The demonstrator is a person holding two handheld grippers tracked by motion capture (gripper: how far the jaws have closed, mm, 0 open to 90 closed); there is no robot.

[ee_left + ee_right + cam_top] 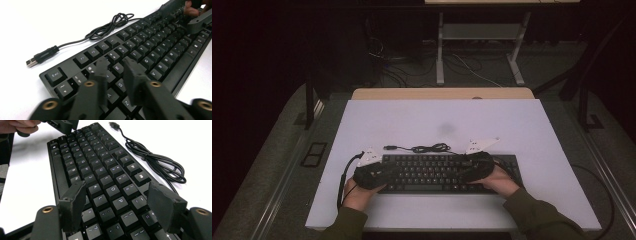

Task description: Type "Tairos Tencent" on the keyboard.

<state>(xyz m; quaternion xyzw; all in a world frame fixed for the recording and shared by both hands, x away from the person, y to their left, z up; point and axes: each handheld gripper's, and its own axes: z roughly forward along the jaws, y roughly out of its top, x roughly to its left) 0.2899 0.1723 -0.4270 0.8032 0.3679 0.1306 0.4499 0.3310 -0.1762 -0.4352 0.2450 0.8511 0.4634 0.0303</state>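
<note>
So there's a black full-size mechanical keyboard [447,173] sitting flat near the front edge of the white surface [522,125], with its black USB cable [424,148] bunched in a loose coil just behind it, plug lying free. The left gripper [117,66] hovers over the left end of the keys, jaws nearly together with only a narrow gap and nothing between them. The right gripper [116,195] is over the right-hand letter keys, jaws spread wide, holding nothing.
</note>
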